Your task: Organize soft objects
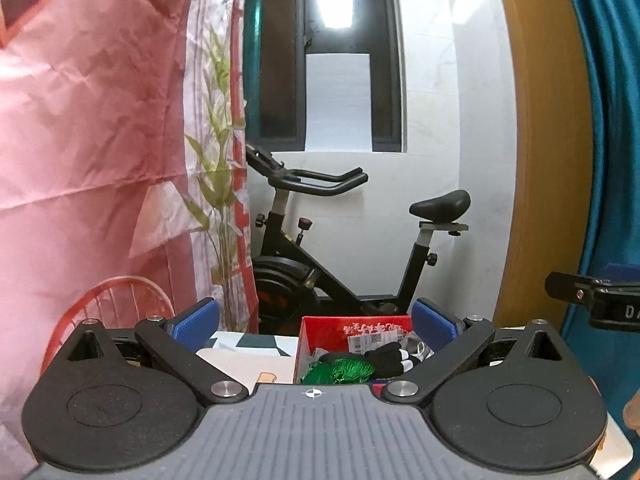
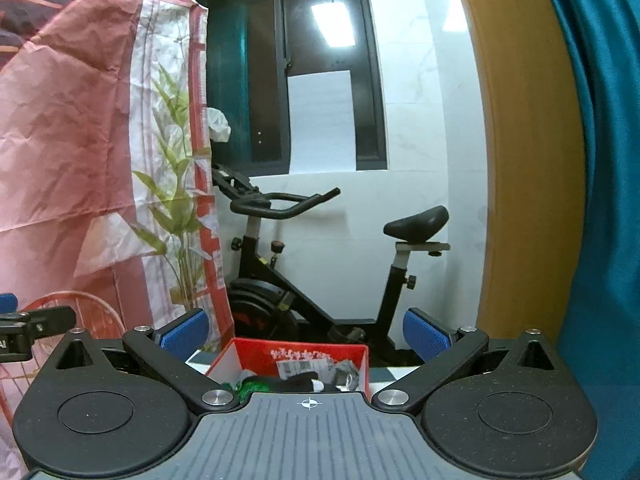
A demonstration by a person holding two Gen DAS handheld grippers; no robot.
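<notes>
A red cardboard box (image 1: 320,330) stands on the table, low in the left wrist view. Inside it lie green netted scrubbers (image 1: 344,370), a black-and-white soft item (image 1: 388,356) and a labelled packet (image 1: 370,340). My left gripper (image 1: 316,322) is open above and in front of the box, its blue pads wide apart and empty. In the right wrist view the same red box (image 2: 256,354) sits just beyond the gripper body, with green and black items partly hidden. My right gripper (image 2: 306,334) is open too, holding nothing.
An exercise bike (image 1: 344,248) stands behind the table by the white wall. A pink printed curtain (image 1: 92,140) hangs left, with a red wire chair (image 1: 116,304) below it. A teal curtain (image 2: 600,200) and wooden frame (image 2: 524,160) fill the right. A patterned tablecloth (image 1: 248,350) covers the table.
</notes>
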